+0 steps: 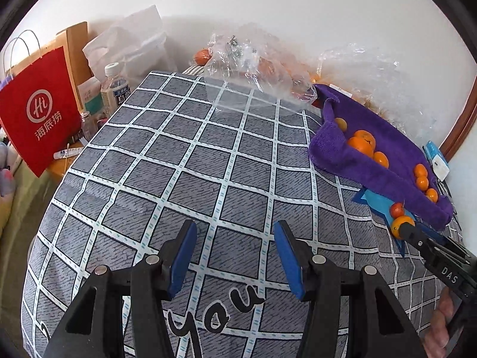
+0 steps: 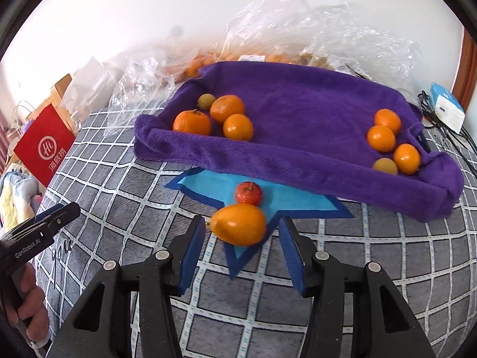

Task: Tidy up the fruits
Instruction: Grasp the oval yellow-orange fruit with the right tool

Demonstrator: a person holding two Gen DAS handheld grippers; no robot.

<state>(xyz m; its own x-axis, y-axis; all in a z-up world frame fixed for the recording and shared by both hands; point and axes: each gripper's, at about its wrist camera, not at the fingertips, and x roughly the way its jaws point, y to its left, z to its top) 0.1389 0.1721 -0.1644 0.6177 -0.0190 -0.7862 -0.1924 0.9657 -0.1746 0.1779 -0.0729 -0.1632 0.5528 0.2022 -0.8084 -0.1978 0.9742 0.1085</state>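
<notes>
A purple towel-lined tray (image 2: pixel 298 113) holds a left cluster of oranges (image 2: pixel 192 123) with a small yellowish fruit (image 2: pixel 206 100), and a right cluster (image 2: pixel 381 138). On a blue star mat (image 2: pixel 298 203) in front of it lie a small red apple (image 2: pixel 249 193) and an orange kumquat-like fruit (image 2: pixel 238 223). My right gripper (image 2: pixel 243 235) is open, its fingers on either side of that orange fruit, just short of it. My left gripper (image 1: pixel 235 238) is open and empty above the checked cloth (image 1: pixel 179 164), left of the tray (image 1: pixel 372 137).
Clear plastic bags (image 2: pixel 298 24) with more fruit lie behind the tray by the wall. A red paper bag (image 1: pixel 38 110) and a water bottle (image 1: pixel 114 88) stand at the left. A white box (image 2: pixel 447 110) and cables sit at the right.
</notes>
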